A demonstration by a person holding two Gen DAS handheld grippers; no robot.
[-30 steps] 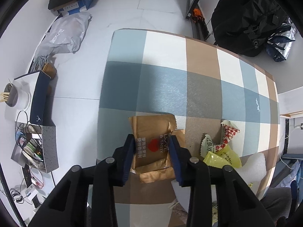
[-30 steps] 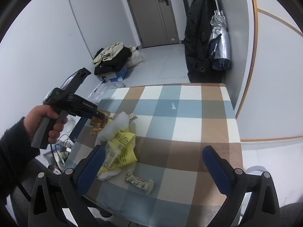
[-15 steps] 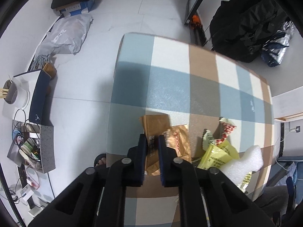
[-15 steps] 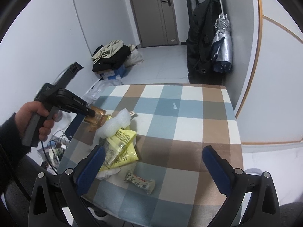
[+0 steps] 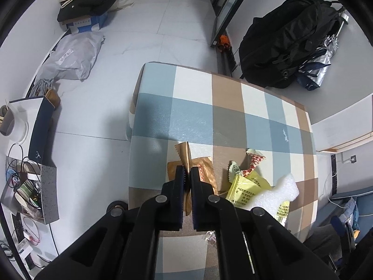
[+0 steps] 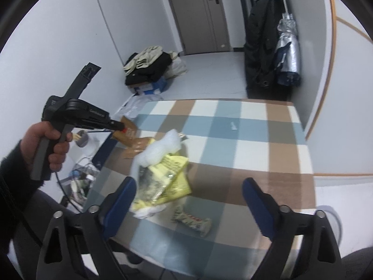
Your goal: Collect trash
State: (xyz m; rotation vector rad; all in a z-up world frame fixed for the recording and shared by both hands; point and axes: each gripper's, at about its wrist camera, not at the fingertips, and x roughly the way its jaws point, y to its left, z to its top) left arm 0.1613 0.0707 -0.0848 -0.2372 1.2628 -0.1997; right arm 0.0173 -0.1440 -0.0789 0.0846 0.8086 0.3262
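1. The left gripper (image 5: 187, 182), fingers pressed together on a brown paper wrapper (image 5: 184, 156), holds it pinched at the near edge of the checked worktop (image 5: 193, 116); the wrapper's free end stands up above the cloth.
2. The right gripper (image 6: 188, 196) hovers with its fingers wide and closing, nothing between the pads; the yellow packets (image 6: 170, 175) and white foam piece (image 6: 160, 149) lie just ahead of its left finger.
3. A second brown wrapper (image 5: 205, 170) lies flat beside the held one, and a small printed wrapper (image 6: 193, 221) sits apart near the front edge.
4. Step in hand, as it appears: lifting the first piece of litter clear.
5. Next call: carry it to a bin, likely the grey container (image 5: 49, 193) on the floor, without dragging the neighbouring wrapper along
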